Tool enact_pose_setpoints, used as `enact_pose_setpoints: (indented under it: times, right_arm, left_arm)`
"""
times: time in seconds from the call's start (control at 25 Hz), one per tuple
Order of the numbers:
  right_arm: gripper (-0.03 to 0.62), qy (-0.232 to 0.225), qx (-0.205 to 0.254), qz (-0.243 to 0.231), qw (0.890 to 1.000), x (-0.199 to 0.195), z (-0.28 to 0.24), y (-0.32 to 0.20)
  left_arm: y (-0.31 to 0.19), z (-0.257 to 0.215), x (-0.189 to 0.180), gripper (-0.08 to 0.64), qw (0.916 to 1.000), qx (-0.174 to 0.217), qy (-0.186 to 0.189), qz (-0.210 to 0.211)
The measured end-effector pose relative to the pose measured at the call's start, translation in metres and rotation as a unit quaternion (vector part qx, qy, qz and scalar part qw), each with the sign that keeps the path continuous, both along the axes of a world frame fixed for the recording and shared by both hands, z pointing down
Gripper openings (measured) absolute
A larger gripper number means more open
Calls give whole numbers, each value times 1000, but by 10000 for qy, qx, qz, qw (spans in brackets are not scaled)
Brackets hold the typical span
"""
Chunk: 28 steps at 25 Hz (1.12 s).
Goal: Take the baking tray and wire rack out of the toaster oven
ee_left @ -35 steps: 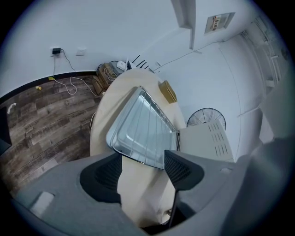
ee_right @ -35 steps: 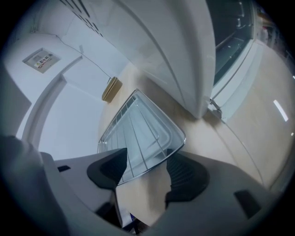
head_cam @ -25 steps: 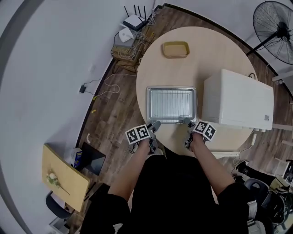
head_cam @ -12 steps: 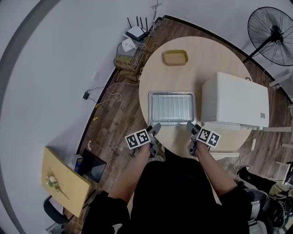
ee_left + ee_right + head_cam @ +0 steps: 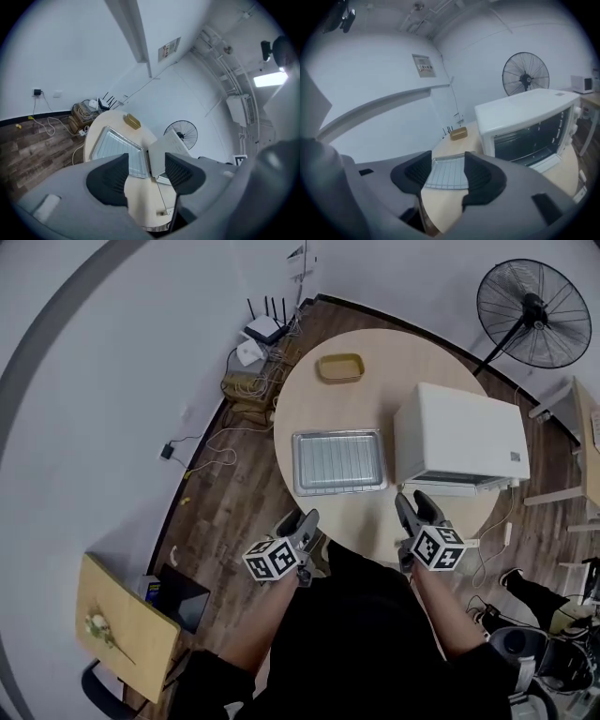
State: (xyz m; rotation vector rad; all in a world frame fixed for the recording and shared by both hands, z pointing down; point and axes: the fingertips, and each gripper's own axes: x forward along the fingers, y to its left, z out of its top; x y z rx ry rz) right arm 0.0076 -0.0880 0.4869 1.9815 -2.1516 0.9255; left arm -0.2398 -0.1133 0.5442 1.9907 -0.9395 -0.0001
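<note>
Raised off the baking tray point(image 5: 339, 491) since before, left gripper point(image 5: 302, 518) and right gripper point(image 5: 413, 500) are closing empty, parted jaws.

Shiny metal baking tray point(image 5: 338, 463); pale wood table point(image 5: 394, 367).

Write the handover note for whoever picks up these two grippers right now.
Grippers: the left gripper and the right gripper are both empty, jaws closing on nothing, held off the near edge of the round table.
Things: the baking tray sits on the table left of the toaster oven, with the wire rack lying in it.
Done: tray and rack are out of the oven.
Left: nothing to fetch; the oven door looks down, so check it.
</note>
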Motion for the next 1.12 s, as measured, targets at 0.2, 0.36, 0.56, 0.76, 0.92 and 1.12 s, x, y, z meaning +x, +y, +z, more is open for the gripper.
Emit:
enact_pose_setpoints:
  times: [0.2, 0.36, 0.56, 0.76, 0.92, 1.12]
  right_arm:
    - [0, 168, 533, 472, 9973, 16, -37, 60]
    - [0, 623, 669, 593, 9940, 18, -51, 101]
    - [0, 946, 590, 668, 9915, 15, -57, 138]
    - [0, 1012, 656, 693, 9903, 23, -62, 154]
    - [0, 1009, 748, 796, 9889, 39, -62, 158]
    - [0, 1109, 876, 833, 9865, 61, -66, 160]
  left_arm:
    - [32, -52, 5, 53, 9901, 1354, -191, 313]
    - [55, -76, 13, 18, 9783, 1882, -641, 585]
    - [78, -93, 15, 18, 9723, 2061, -760, 802]
    - [90, -100, 10, 18, 9692, 2164, -931, 726]
    - [91, -97, 7, 18, 9687, 2162, -1069, 580]
    - [89, -96, 18, 18, 9680, 2173, -1182, 428]
